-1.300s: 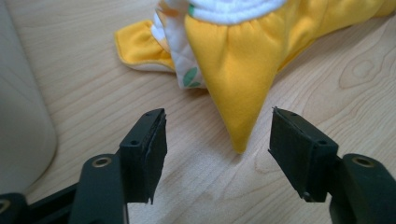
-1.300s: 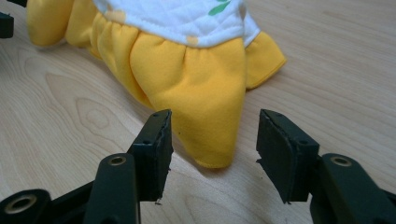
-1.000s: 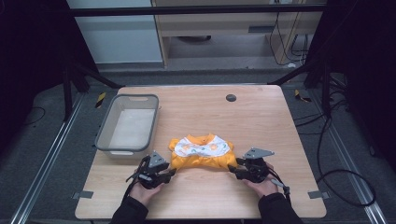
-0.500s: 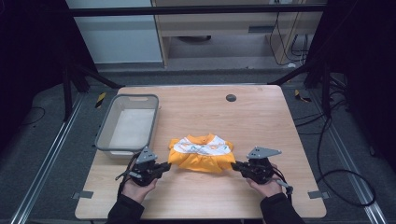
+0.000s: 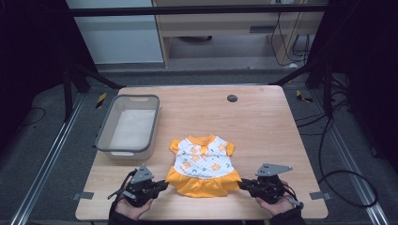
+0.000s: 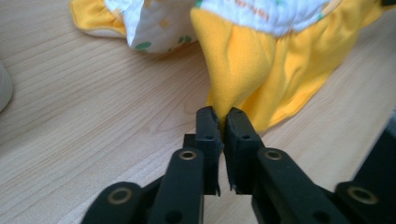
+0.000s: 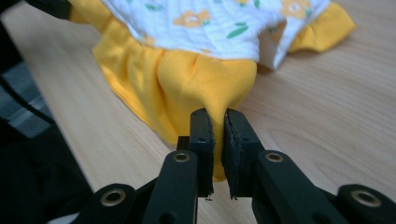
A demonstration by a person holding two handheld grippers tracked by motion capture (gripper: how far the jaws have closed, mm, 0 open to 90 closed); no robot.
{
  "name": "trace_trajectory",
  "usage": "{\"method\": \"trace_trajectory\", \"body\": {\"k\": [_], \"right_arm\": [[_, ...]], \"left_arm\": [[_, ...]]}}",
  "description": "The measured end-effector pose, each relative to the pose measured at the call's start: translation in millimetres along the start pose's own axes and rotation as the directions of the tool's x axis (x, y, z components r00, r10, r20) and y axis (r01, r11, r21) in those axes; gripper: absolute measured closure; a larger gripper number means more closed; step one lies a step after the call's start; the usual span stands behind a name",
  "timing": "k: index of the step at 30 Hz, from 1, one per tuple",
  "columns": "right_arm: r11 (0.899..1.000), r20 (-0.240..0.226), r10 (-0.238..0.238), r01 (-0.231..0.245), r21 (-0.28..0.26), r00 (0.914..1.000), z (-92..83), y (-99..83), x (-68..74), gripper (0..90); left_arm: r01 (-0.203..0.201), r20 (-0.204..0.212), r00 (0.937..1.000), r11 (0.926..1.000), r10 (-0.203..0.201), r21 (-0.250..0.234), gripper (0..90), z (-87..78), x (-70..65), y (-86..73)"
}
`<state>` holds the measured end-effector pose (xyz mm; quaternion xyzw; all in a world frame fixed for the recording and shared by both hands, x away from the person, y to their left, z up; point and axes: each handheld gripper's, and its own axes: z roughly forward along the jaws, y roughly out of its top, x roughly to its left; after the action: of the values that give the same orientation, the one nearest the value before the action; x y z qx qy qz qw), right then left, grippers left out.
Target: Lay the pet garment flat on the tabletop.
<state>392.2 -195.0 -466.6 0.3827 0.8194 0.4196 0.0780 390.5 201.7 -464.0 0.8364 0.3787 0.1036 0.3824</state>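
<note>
A small dress, white with orange flowers and an orange skirt, lies spread on the wooden table, collar away from me and hem toward me. My left gripper pinches the hem's left corner. In the left gripper view the orange cloth sits between the nearly closed jaws of that gripper. My right gripper pinches the hem's right corner, and the right gripper view shows the cloth caught in its jaws. Both pairs of jaws have just been opening slightly, with cloth still between them.
A grey plastic basin stands at the table's left side, beside the dress. A small dark round spot marks the far middle of the tabletop. Both hands rest close to the table's near edge.
The dress was bunched up between the grippers and now lies stretched out flat. Both hands have drawn back toward the near edge and lifted a little, pulling the hem with them.
</note>
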Motion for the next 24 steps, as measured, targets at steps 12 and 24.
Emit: {"method": "trace_trajectory", "body": {"k": [12, 24], "right_arm": [[0.999, 0.060, -0.028, 0.029, -0.025, 0.9978, 10.0, -2.7, -4.0, 61.7], [0.988, 0.111, -0.029, 0.046, -0.147, 0.9934, 2.7, 14.0, -14.1, 49.3]], "left_arm": [[-0.042, -0.086, 0.9957, 0.9941, 0.034, -0.100, 35.9, 3.9, -1.5, -0.6], [-0.015, -0.105, 0.9945, 0.9799, -0.006, -0.199, 34.6, -7.2, 8.3, 18.3]]}}
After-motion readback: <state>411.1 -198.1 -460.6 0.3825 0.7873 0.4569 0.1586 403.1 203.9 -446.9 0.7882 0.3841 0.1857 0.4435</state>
